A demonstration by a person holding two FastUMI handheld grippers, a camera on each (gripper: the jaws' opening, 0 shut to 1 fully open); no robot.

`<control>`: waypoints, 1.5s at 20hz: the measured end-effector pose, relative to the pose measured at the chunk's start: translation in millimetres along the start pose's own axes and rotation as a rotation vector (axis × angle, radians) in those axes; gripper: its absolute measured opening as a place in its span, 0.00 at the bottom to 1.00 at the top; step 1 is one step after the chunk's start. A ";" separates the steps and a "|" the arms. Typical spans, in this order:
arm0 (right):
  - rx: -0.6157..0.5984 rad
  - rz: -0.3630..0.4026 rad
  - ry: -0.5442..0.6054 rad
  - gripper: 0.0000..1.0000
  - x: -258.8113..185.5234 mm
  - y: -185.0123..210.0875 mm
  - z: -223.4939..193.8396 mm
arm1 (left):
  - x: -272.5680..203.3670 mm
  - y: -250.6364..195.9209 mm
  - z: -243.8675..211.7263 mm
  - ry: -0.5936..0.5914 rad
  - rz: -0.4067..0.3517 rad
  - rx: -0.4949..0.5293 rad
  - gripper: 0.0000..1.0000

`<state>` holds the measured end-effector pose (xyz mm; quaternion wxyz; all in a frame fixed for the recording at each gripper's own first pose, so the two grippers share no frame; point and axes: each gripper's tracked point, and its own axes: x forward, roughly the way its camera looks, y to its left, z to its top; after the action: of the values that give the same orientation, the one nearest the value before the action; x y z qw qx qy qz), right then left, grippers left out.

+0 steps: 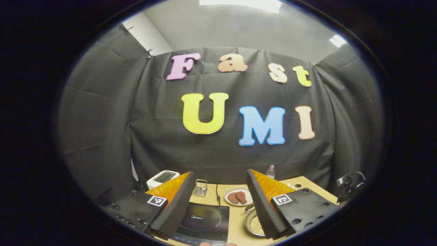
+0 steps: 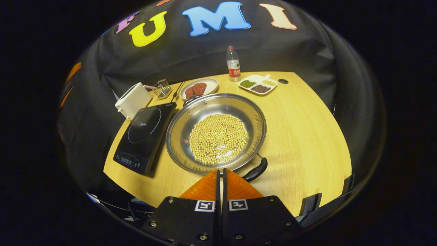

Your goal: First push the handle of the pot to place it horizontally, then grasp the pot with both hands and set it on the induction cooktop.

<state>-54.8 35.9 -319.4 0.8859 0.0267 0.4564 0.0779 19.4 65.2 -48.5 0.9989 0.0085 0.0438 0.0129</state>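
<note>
1. The steel pot [image 2: 215, 132], loaded with soybeans [image 2: 218, 142], sits mid-frame in the right gripper view, on the wooden table [image 2: 307, 136] right beside the induction cooktop [image 2: 145, 136], so not on it yet. In the left gripper view only a sliver of it peeks out at lower right.
2. Its long black handle [image 2: 255, 169] pokes out at the lower right of the rim, angled down-left toward the camera. A small loop handle [image 2: 191, 100] sits on the far rim.
3. Right gripper [image 2: 221, 176]: fingers pressed together with nothing between them, tips just beside the near rim and the long handle. Can't tell if they touch.
4. Left gripper [image 1: 220, 205]: jaws spread wide, empty, held high with the cooktop below between the fingers.
5. My read: we're on step one, the handle push. The closed right gripper looks set up as a poker. Next it needs to nudge that handle sideways until it lies level, then both grippers grab and lift.
6. Around it: a toaster [image 2: 133, 100] upper left, a plate of meat patties [image 2: 199, 88], a water bottle [image 2: 233, 64] and a divided bean dish [image 2: 258, 84] along the back.
</note>
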 end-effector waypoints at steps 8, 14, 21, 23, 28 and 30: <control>0.044 -0.027 0.120 0.01 32.9 -4.3 -27.1 | -2.9 13.5 -8.3 0.020 0.011 0.006 0.95; 0.130 -0.083 0.115 0.01 47.3 -7.3 -25.6 | 8.7 29.7 -23.5 0.048 -0.011 -0.013 0.95; 0.122 -0.197 0.102 0.01 50.8 -26.8 -21.2 | 30.6 20.2 -25.0 0.045 -0.132 -0.018 0.97; 0.114 -0.217 0.104 0.01 52.8 -37.9 -17.1 | 35.4 19.3 -17.2 0.024 -0.140 -0.005 0.95; 0.088 -0.206 0.105 0.01 56.1 -59.8 -8.4 | 40.0 14.7 -9.8 0.010 -0.074 0.004 0.95; 0.080 -0.198 0.109 0.01 57.4 -71.2 -4.6 | 39.1 6.7 -9.4 0.009 -0.051 0.010 0.97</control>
<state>-17.6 -25.1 -376.7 0.8613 0.0126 0.5071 -0.0270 57.3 73.1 -61.2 0.9987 0.0123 0.0483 -0.0125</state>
